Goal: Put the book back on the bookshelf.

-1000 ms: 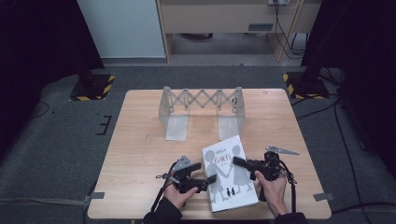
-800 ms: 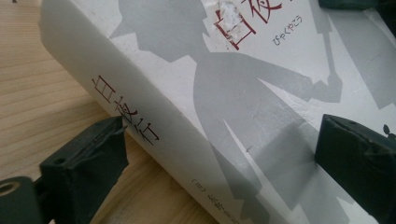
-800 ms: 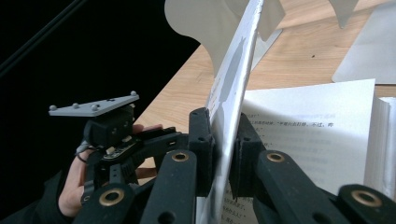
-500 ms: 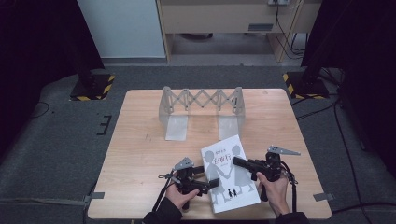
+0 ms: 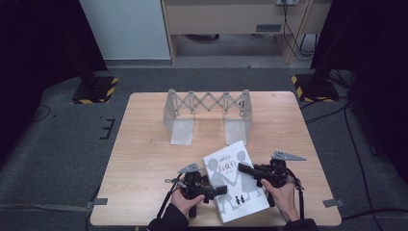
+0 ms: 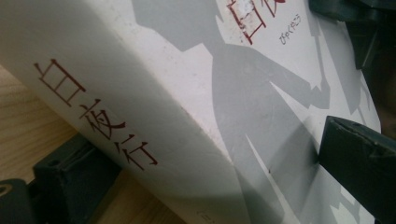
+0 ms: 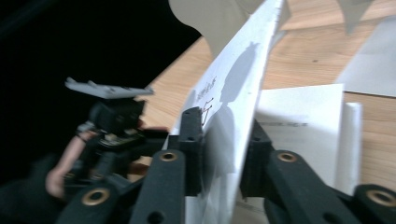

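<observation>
The left gripper (image 5: 222,189) has just spread its jaws wide around the spine side of the thick white paperback book with grey silhouette figures and red characters on its cover (image 5: 235,185); in the left gripper view one jaw lies under the spine on the wood and the other stands clear above the cover, so its hold is released. The right gripper (image 5: 242,168) has eased its jaws a touch, yet in the right gripper view they still pinch the lifted front cover (image 7: 233,126), with white pages showing beneath. The book lies near the front edge of the light wooden table (image 5: 144,159), between the two hands. My reading: the book is being opened, and the cover hand now carries the work. The grey metal expanding book rack (image 5: 208,113) further back stands empty, well apart from the book
</observation>
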Tool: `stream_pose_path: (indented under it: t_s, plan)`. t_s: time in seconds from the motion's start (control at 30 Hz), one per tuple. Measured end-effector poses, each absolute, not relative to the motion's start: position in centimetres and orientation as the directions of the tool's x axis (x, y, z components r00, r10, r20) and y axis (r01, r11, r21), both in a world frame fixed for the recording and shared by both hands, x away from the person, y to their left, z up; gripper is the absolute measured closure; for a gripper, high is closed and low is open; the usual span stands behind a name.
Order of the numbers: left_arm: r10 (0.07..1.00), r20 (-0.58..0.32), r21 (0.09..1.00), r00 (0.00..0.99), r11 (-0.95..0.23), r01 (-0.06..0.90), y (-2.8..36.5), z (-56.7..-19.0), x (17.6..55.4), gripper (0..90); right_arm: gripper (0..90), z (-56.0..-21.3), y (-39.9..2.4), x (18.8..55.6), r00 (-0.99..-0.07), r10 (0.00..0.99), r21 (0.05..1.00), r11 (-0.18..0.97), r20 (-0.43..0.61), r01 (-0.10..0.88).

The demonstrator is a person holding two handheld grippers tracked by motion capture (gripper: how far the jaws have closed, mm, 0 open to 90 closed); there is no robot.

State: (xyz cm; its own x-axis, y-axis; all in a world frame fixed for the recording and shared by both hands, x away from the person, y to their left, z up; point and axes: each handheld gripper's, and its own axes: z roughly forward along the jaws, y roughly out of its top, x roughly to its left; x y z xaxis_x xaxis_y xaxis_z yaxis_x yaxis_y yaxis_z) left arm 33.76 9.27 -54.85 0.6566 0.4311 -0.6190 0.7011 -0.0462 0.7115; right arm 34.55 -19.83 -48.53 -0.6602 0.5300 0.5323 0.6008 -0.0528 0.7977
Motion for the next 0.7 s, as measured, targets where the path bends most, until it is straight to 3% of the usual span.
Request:
stream_pose_path:
  t_s: [0.07, 0.13, 0.27, 0.53, 0.7]
  plan:
    - [0.437, -0.63, 0.695, 0.642, -0.052, 0.717, 9.1, -54.9, 33.8, 0.1, 67.5, -48.7, -19.6, 34.5, -0.674, 0.564, 0.819, -0.007, 0.477, 0.574]
    - [0.443, -0.637, 0.683, 0.631, -0.055, 0.728, 9.0, -55.0, 33.9, 1.4, 55.0, -49.2, -19.1, 34.4, -0.694, 0.615, 0.848, 0.075, 0.375, 0.524]
    - [0.446, -0.636, 0.683, 0.629, -0.053, 0.729, 9.0, -55.0, 33.9, 2.1, 52.8, -49.6, -19.1, 34.4, -0.697, 0.616, 0.852, 0.079, 0.366, 0.517]
    - [0.474, -0.637, 0.674, 0.607, -0.039, 0.738, 9.3, -55.0, 33.9, 11.2, 31.6, -50.5, -18.9, 34.7, -0.648, 0.707, 0.837, 0.148, 0.283, 0.526]
    - [0.482, -0.64, 0.67, 0.598, -0.03, 0.742, 9.3, -55.1, 33.9, 15.4, 30.9, -51.2, -19.4, 34.7, -0.619, 0.727, 0.808, 0.152, 0.299, 0.569]
